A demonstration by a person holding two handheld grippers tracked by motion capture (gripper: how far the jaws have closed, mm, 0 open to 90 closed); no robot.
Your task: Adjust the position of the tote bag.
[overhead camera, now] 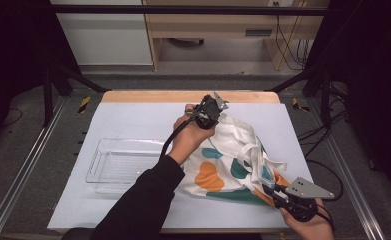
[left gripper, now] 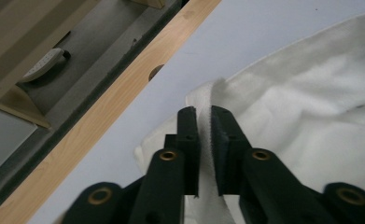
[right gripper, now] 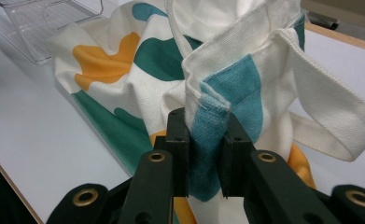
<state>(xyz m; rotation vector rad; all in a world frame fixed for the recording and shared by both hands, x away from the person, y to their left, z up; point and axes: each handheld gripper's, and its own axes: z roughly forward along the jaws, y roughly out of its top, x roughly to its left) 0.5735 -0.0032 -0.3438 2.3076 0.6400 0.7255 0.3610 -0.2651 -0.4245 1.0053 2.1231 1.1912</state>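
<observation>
Tote bag, printed in orange and teal, lies crumpled on the white table beside a clear tray. Left gripper is clamped on its far white corner, right gripper on a near teal hem. Both corners look secured, so the next move probably calls for drawing them apart to spread the cloth flat.

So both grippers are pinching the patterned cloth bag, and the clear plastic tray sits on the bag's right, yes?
Not quite: the high view shows the clear plastic tray on the left of the cloth bag. The left gripper and right gripper do both pinch it.
</observation>
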